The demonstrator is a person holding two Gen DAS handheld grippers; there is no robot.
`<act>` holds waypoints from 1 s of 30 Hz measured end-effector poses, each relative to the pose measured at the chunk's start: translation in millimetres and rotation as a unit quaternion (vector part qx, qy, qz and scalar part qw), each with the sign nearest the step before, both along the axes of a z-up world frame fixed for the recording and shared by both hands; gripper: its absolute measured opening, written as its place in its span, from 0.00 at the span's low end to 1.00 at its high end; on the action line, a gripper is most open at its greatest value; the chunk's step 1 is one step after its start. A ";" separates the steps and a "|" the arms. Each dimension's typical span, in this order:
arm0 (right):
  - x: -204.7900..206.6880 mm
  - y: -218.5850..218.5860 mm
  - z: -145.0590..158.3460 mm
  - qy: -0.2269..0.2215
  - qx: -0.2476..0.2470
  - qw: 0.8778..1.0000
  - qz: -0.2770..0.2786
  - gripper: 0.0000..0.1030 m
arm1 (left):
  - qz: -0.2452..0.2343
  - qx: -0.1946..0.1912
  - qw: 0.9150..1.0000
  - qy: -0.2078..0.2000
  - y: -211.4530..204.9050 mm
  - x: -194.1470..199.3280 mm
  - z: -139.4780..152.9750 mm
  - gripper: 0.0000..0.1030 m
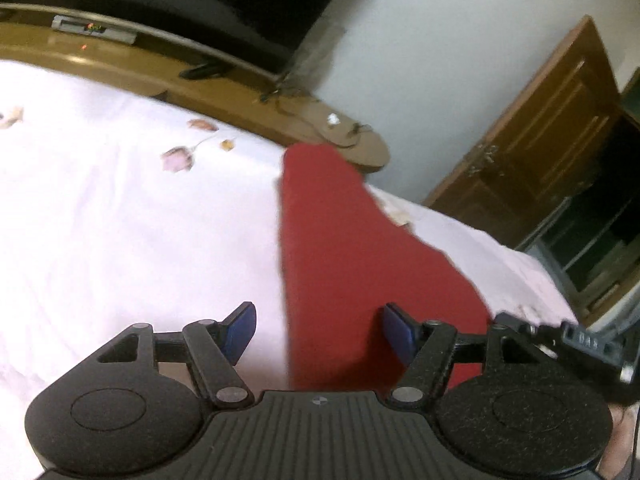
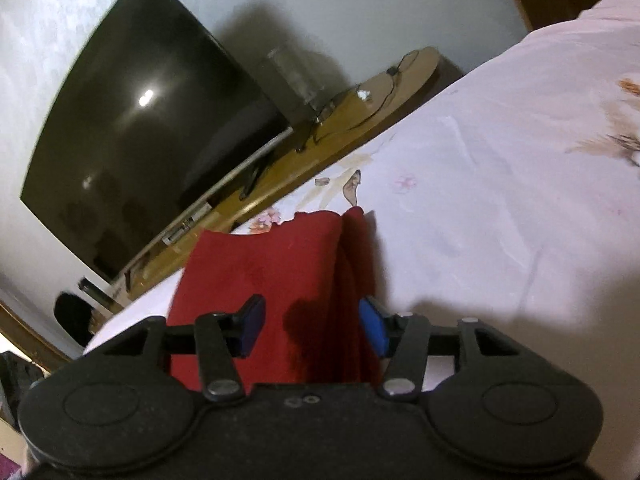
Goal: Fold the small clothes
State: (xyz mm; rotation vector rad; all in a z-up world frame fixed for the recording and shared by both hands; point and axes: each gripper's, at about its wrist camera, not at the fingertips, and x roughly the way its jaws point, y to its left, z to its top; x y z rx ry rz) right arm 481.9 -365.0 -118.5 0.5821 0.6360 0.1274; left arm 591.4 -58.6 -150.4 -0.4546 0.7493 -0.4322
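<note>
A small red garment [image 1: 340,248] lies on the white floral bedsheet [image 1: 120,208], partly folded. In the left wrist view my left gripper [image 1: 318,330] is open, its blue-padded fingers straddling the garment's left edge just above it. The right gripper's black body [image 1: 576,344] shows at the garment's right side. In the right wrist view the red garment [image 2: 272,272] shows a raised fold along its right side. My right gripper [image 2: 312,326] is open over the garment's near end, holding nothing.
A wooden shelf [image 1: 248,88] with cables and a large dark TV [image 2: 152,120] runs along the far edge of the bed. A wooden door [image 1: 552,136] and a dark cabinet [image 1: 592,248] stand to the right. The bedsheet [image 2: 500,200] spreads wide around the garment.
</note>
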 end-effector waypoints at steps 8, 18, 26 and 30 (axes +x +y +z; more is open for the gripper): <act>37.7 17.4 -7.9 -0.005 -0.038 0.998 0.046 0.37 | 0.012 -0.017 1.000 0.005 2.9 -20.9 -21.5 0.67; 50.1 20.2 0.3 -0.050 -0.069 0.995 0.053 0.11 | 0.027 -0.003 1.000 0.002 -5.6 -26.9 -15.3 0.67; 29.0 24.1 16.9 -0.096 -0.150 0.984 0.025 0.10 | 0.019 0.044 0.999 -0.002 -30.9 -29.2 0.5 0.67; 46.0 10.0 -23.2 -0.023 -0.143 0.989 0.010 0.11 | 0.014 0.070 0.997 0.010 -40.4 -25.2 -1.7 0.71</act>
